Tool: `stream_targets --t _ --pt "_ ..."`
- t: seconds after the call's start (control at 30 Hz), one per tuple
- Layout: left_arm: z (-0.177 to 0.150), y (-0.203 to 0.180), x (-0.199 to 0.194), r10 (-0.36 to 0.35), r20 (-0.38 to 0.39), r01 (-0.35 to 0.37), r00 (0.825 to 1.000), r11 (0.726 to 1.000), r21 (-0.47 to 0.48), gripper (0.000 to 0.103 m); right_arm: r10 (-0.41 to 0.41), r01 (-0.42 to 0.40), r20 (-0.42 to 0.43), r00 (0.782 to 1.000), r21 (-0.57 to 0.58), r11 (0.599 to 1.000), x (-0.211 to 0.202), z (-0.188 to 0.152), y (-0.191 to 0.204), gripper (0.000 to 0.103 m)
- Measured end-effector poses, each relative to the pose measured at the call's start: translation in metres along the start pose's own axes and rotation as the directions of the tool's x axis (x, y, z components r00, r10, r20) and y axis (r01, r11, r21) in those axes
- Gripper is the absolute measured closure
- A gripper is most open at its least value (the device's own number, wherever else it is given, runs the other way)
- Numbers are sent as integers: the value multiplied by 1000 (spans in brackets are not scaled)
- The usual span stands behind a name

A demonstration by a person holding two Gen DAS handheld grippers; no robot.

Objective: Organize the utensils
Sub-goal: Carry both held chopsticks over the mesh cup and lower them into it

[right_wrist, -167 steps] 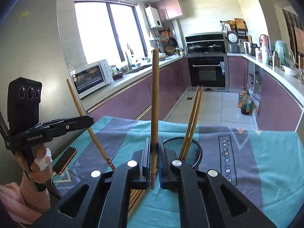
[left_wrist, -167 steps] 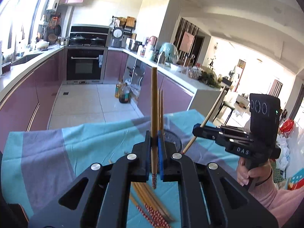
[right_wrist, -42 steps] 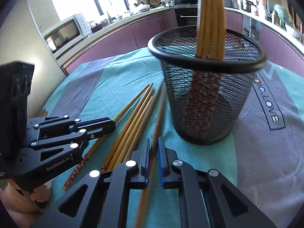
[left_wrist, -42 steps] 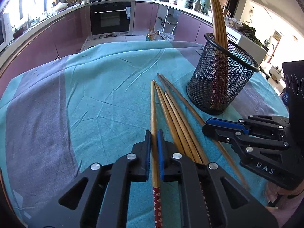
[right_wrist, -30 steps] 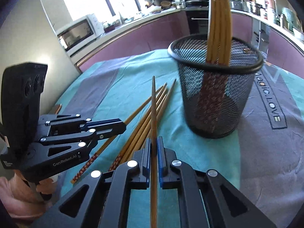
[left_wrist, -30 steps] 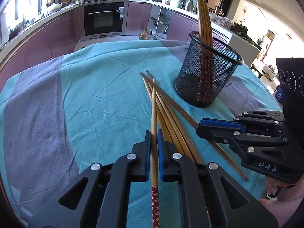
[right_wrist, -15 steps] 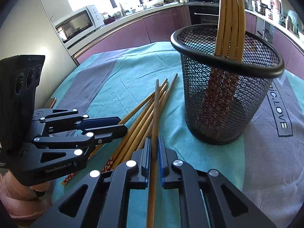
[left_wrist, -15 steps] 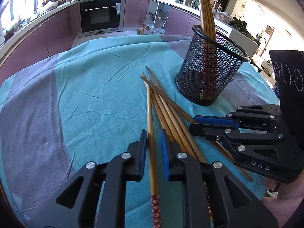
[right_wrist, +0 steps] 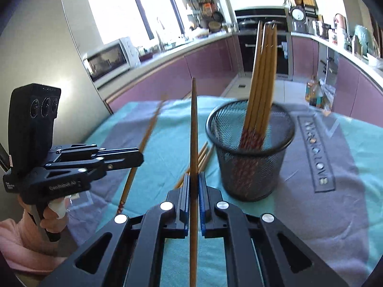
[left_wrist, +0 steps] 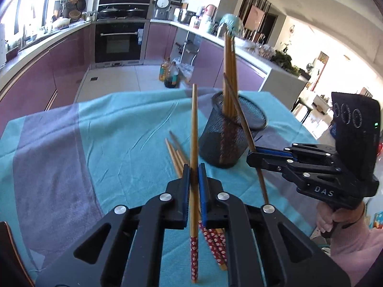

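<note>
Closest up in the left wrist view: left gripper (left_wrist: 194, 174) clamped tight on a wooden chopstick (left_wrist: 194, 157), blue pads pinching it about mid-length, patterned red end hanging down toward the camera, plain tip pointing up and away. Held clear above the table (left_wrist: 55, 167), roughly upright with a slight lean.

Same deal in the right wrist view: right gripper (right_wrist: 194, 184) squeezed shut around a second chopstick (right_wrist: 194, 143), tapered tip aimed up and away, the rest running down between the jaws and out of the bottom of the frame. Seen from the left side, tilted, top end leaning toward the holder.

Under and just past the left gripper, flat on the teal and grey tablecloth (left_wrist: 119, 129): a small bunch of loose chopsticks (left_wrist: 176, 155), red patterned ends toward the near edge, plain tips fanned out toward the middle. Can't get a clean count, partly hidden behind the fingers.

A bit farther in, around the middle of the table: black mesh holder (right_wrist: 250, 157), upright, already stuffed with several chopsticks (right_wrist: 262, 71) leaning together against one side, patterned ends down. Just beside the loose bunch, not touching as far as visible.

On the cloth to the right of the holder, toward the right edge: a printed grey label strip (right_wrist: 316, 153).

Beyond the far edge: purple kitchen cabinets (left_wrist: 36, 81), built-in oven (left_wrist: 117, 43), microwave (right_wrist: 109, 58) on the counter.
</note>
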State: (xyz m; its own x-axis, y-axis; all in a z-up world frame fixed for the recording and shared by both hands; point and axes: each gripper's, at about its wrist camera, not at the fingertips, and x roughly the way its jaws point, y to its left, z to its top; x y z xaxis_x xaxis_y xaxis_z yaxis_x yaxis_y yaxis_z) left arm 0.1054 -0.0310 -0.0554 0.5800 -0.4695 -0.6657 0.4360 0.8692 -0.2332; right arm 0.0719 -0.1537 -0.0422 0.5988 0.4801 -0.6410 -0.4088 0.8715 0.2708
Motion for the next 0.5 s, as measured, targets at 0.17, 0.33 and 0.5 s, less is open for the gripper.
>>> stream_targets --t 0.17,0.33,0.5 --pt "12 -3 -26 -41 54 40 998 999 12 95 5 -6 51 999 15 1000 -17 8 -7 97" --pt "21 -5 -50 -58 108 57 992 998 12 95 8 -10 91 996 14 1000 -29 18 -11 97" --pt "38 -12 -67 -84 175 82 981 996 15 95 1 -2 147 989 4 1000 -45 31 -14 97"
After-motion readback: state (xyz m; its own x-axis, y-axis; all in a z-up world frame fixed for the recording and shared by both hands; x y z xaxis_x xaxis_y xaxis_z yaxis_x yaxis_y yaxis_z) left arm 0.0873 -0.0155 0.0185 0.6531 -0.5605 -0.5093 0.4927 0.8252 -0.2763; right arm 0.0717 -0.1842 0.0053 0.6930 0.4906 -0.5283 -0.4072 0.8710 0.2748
